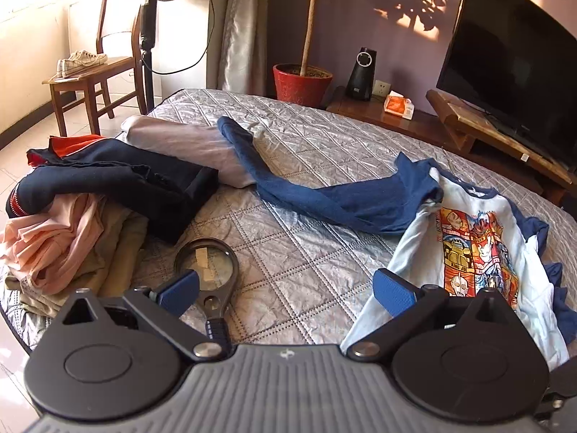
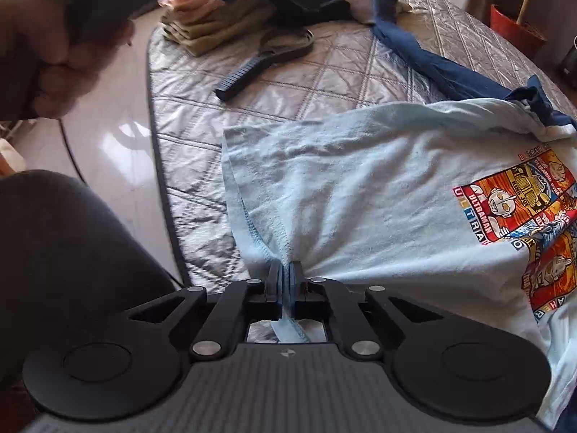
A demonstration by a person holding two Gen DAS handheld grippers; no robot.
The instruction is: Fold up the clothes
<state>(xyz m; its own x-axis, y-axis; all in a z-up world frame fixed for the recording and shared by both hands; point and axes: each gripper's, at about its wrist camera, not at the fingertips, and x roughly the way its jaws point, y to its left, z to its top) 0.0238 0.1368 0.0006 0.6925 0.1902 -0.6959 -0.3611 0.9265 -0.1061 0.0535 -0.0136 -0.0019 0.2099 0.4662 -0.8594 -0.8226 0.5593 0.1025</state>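
Observation:
A light blue shirt (image 2: 360, 187) with navy sleeves and a cartoon print lies spread on the quilted grey bed (image 2: 202, 115). My right gripper (image 2: 286, 270) is shut on the shirt's bottom hem, with cloth bunched between the pads. In the left wrist view the same shirt (image 1: 425, 252) lies at the right, its long navy sleeve (image 1: 306, 195) trailing across the bed. My left gripper (image 1: 288, 288) is open and empty above the bed (image 1: 288, 144), its right fingertip (image 1: 395, 290) over the shirt's edge.
A magnifying glass (image 1: 211, 270) lies on the bed under my left finger; it also shows in the right wrist view (image 2: 267, 57). A pile of dark, pink and tan clothes (image 1: 90, 209) sits at the left. A TV (image 1: 512, 61), potted plant (image 1: 301, 83) and chair (image 1: 90, 72) stand beyond the bed.

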